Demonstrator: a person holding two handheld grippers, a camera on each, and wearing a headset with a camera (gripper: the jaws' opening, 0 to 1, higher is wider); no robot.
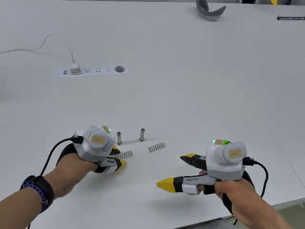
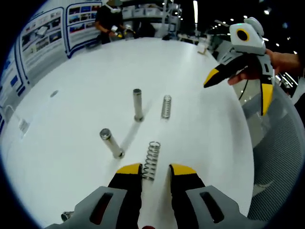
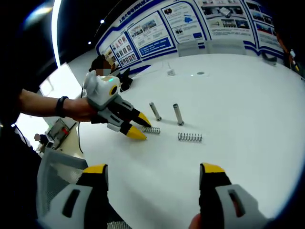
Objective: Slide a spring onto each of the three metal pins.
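Observation:
Two metal pins stand upright on the white table [image 1: 190, 95], one at left [image 1: 119, 138] [image 2: 111, 142] and one at right [image 1: 142, 134] [image 2: 137, 104]. A spring [image 1: 125, 154] [image 2: 151, 160] lies flat with its near end between the tips of my left gripper [image 1: 117, 158] [image 2: 156, 170], whose jaws stand a narrow gap apart around it. A second spring [image 1: 157, 146] [image 2: 166, 106] [image 3: 189, 137] lies loose to the right of the pins. My right gripper [image 1: 173, 171] [image 3: 153, 169] hovers wide open and holds nothing, nearer me than that spring.
A white power strip [image 1: 90, 70] with a plugged cable lies farther back on the left. A grey curved part [image 1: 209, 9] rests at the far edge. The table's front right edge [image 1: 290, 202] is close behind my right hand.

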